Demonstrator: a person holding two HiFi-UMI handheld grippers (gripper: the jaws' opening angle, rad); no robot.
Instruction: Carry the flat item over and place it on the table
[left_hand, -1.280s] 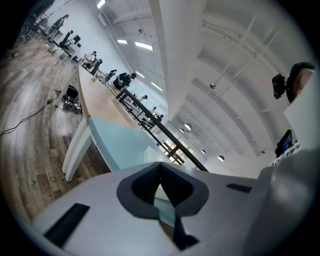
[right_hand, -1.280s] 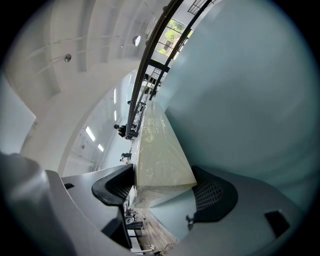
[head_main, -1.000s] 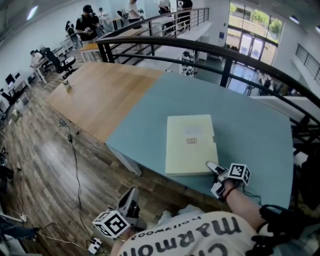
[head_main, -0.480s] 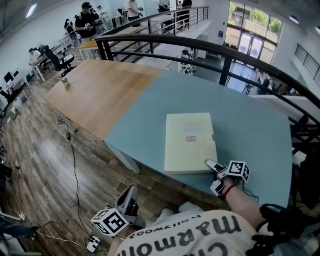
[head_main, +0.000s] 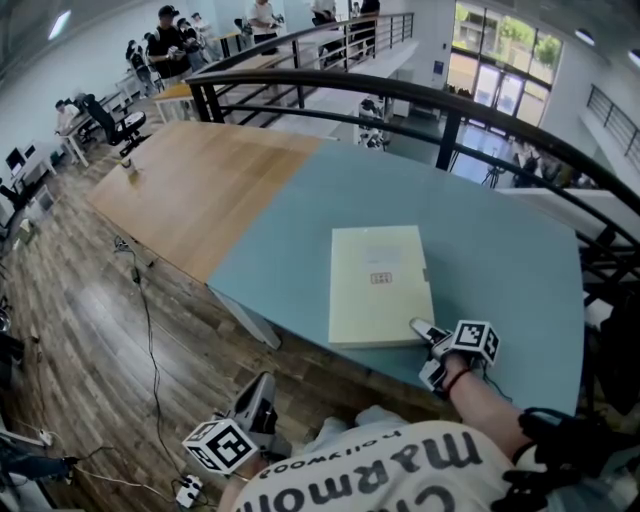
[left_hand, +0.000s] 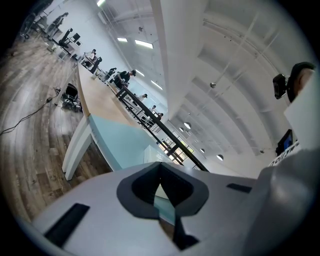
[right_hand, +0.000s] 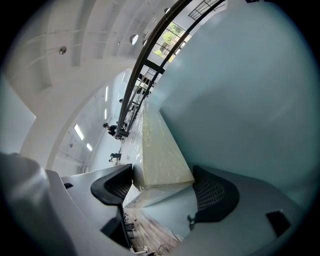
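A flat, pale yellow box (head_main: 380, 285) lies on the blue-green table (head_main: 500, 260), close to its near edge. My right gripper (head_main: 427, 352) is at the box's near right corner, one jaw over the top face and the other at table level. In the right gripper view the box corner (right_hand: 160, 165) sits between the two dark pads of the right gripper (right_hand: 162, 189), which are shut on it. My left gripper (head_main: 264, 386) hangs low by my side, off the table, above the wooden floor. In its own view the left gripper (left_hand: 161, 175) has its pads together with nothing held.
The table's left part is bare wood (head_main: 200, 180). A black railing (head_main: 450, 110) curves behind the table. Cables (head_main: 150, 330) trail across the wooden floor on the left. Several people sit at desks (head_main: 170, 45) far behind.
None beyond a slight shift of the head view; the box and both grippers stay where they were.
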